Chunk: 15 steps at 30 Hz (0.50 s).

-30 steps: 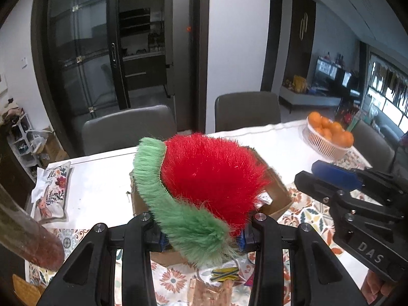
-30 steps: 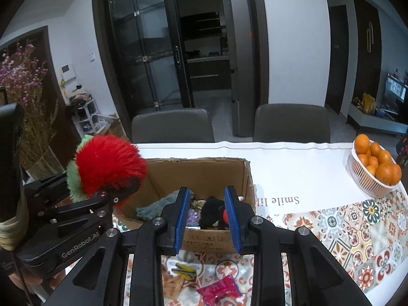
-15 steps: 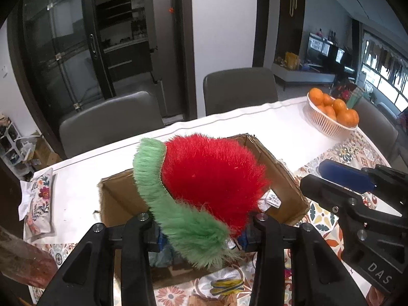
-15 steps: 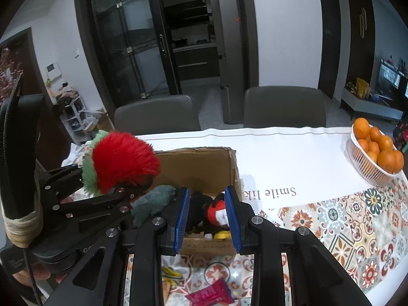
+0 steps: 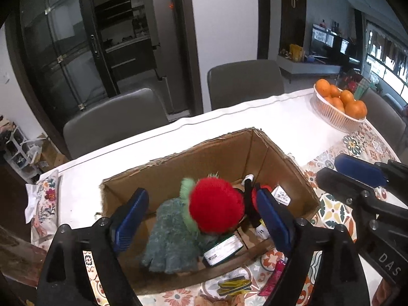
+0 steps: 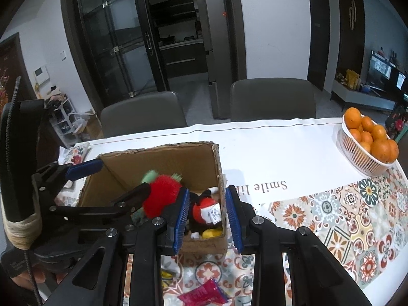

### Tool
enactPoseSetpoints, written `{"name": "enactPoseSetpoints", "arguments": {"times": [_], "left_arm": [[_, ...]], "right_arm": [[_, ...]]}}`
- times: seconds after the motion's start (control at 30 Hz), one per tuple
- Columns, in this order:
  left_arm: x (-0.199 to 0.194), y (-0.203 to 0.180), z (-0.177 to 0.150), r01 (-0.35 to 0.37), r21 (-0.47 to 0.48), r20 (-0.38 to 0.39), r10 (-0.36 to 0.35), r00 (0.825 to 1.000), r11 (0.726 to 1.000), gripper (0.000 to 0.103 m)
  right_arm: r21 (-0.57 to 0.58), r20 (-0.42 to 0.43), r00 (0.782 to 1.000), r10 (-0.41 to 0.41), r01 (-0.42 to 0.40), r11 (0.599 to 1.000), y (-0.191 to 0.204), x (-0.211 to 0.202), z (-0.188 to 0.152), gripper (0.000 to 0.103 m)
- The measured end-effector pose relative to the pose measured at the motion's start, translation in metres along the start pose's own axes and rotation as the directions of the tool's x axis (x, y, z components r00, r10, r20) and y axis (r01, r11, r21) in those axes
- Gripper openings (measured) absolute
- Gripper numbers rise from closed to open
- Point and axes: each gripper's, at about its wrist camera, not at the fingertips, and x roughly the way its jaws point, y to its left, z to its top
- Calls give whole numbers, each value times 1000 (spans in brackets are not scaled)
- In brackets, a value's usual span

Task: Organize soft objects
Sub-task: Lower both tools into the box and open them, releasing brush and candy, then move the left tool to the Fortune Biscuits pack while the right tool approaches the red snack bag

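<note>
Left wrist view: the left claw (image 5: 201, 219) is spread wide with nothing in it, right above the box (image 5: 285, 163). Red fuzzy toy (image 5: 216, 204) sits inside the box, between and below the pads. Right claw (image 6: 207, 219) is open too, over the box's near corner.

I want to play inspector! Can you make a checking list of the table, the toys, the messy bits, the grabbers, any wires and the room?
Surface: table, white cloth, patterned mat.
Job's things: red and green fluffy toy inside the cardboard box, on a teal plush; black-red doll beside.
Clutter: orange basket, pink packet, floral pouch.
Grippers: left gripper open over box; right gripper open, empty.
Cables: black cord.
Surroundings: grey chairs, glass doors.
</note>
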Motion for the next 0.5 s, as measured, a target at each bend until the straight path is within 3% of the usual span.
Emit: {"name": "enactPoseSetpoints", "arguments": {"times": [0.17, 0.5], "left_arm": [[-21, 7, -9, -19, -36, 33, 20, 999, 999, 87], [-61, 14, -39, -70, -69, 85, 75, 994, 995, 90]], "right_arm": [[0, 18, 1000, -13, 13, 1000, 3, -9, -1, 35], [16, 29, 1000, 0, 0, 1000, 11, -25, -22, 54]]}}
